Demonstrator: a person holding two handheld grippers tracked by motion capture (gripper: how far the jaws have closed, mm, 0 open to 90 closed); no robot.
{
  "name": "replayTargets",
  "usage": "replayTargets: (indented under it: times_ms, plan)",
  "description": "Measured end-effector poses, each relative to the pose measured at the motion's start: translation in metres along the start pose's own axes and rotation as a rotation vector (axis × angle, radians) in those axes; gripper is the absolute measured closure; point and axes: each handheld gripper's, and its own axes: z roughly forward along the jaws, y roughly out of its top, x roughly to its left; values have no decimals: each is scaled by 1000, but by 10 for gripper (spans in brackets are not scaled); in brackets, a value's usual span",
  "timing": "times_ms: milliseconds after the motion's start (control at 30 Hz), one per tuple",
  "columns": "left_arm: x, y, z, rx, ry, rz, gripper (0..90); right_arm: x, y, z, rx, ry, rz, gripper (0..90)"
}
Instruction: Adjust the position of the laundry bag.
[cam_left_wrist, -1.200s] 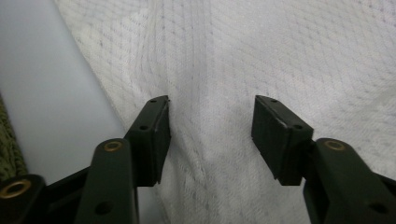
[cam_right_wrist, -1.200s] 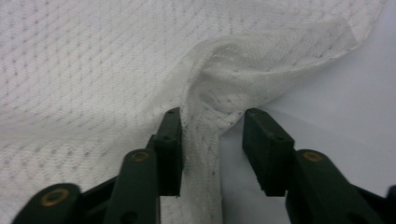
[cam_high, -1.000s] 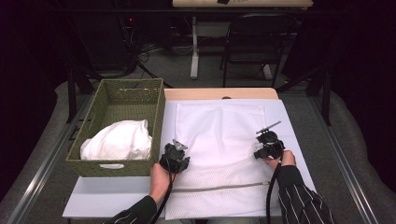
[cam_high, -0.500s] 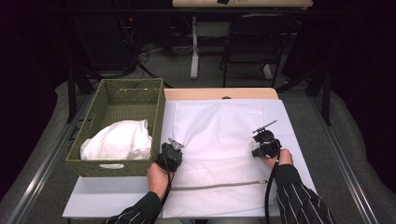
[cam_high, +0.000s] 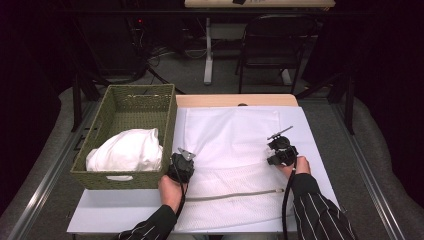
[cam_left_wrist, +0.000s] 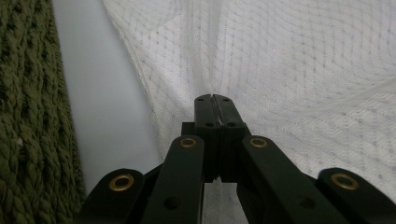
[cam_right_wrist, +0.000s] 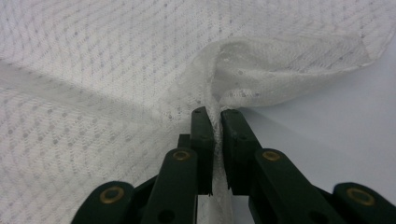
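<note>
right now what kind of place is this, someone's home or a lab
Probably a lab or recording room rather than a home: dark curtained surroundings, cables on the floor, a folding chair behind, and a table set up with a mesh laundry bag and a woven basket.

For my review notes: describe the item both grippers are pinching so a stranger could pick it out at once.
On the white table, right of the green woven basket, lies a flat white mesh bag. The left gripper and right gripper pinch its side edges. Unlike the bundled white cloth in the basket, it is see-through netting with a grey zipper.
</note>
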Motion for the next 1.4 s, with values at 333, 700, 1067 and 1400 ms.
replayTargets:
  times_ms: [333,700,1067,1400]
  plan:
    - [1,-1,-5,-2,-37,9,580,-7,-6,-8,-12,34,33,596]
    - [-7,-11,-57,29,-257,164,311,-12,-37,-32,-24,51,52,420]
    - [11,-43,-79,171,-328,168,341,-4,-56,-36,29,64,57,542]
    - [19,-46,-67,226,-348,128,553,4,-57,-28,75,47,26,684]
